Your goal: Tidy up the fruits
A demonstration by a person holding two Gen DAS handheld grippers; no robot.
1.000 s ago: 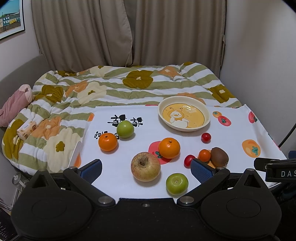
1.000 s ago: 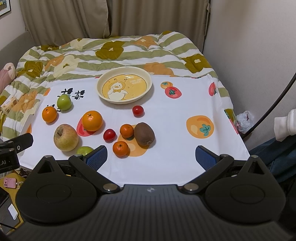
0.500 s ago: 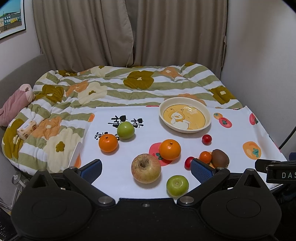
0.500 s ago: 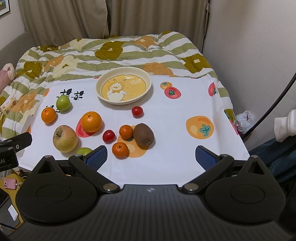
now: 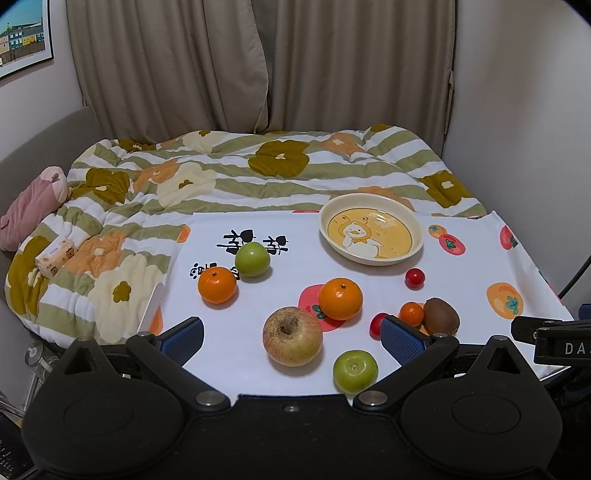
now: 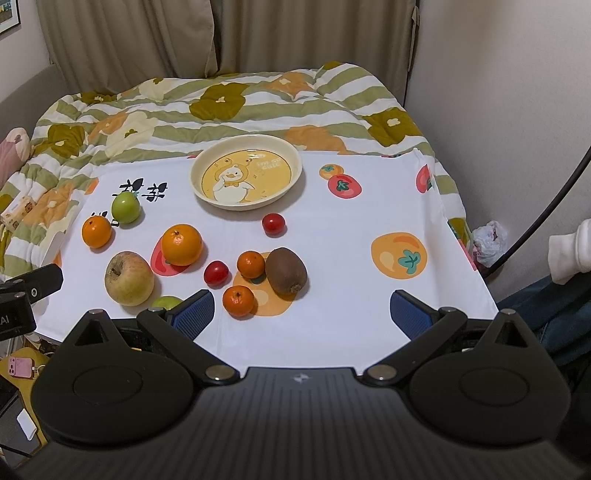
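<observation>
Right wrist view: right gripper (image 6: 301,308) fingers spread, empty, above white printed cloth (image 6: 351,258). Left gripper (image 5: 291,334) likewise spread; cream duck-printed ceramic bowl (image 5: 417,236) holds nothing.

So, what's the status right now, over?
Left gripper and right gripper: jaws open, empty. Cream duck-print plate empty; fruit loose on the white cloth. Nothing blocking.

I judge this a home bedroom: a bed under a floral striped quilt (image 5: 258,173), drawn beige curtains (image 5: 258,66), and what appears to be a framed picture (image 5: 24,33).
</observation>
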